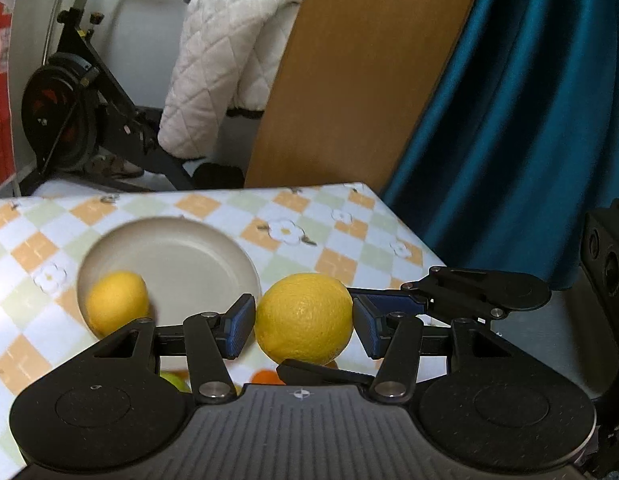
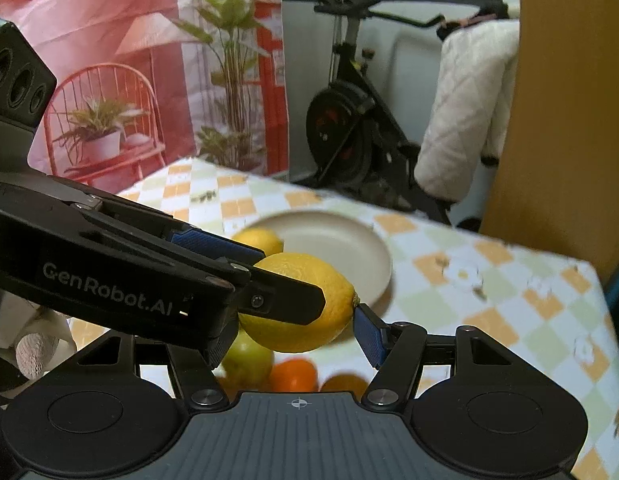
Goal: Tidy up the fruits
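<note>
Evidently, in the left wrist view the left gripper (image 1: 304,322) clamps a lemon (image 1: 304,318) above the checked tablecloth (image 1: 349,240), near-right of the beige plate (image 1: 213,256) holding another lemon (image 1: 116,302). In the right wrist view the right gripper (image 2: 293,330) pinches the same lemon; uneven pulls could twist it loose onto the fruit below.

A yellow lemon (image 1: 304,317) is showing between blue-padded black tongs (image 1: 304,322). The bench (image 1: 329,224) is wearing a white cloth checked in orange and pale green. The plate (image 1: 197,256) is showing beige; the curtain (image 1: 509,120), teal.
</note>
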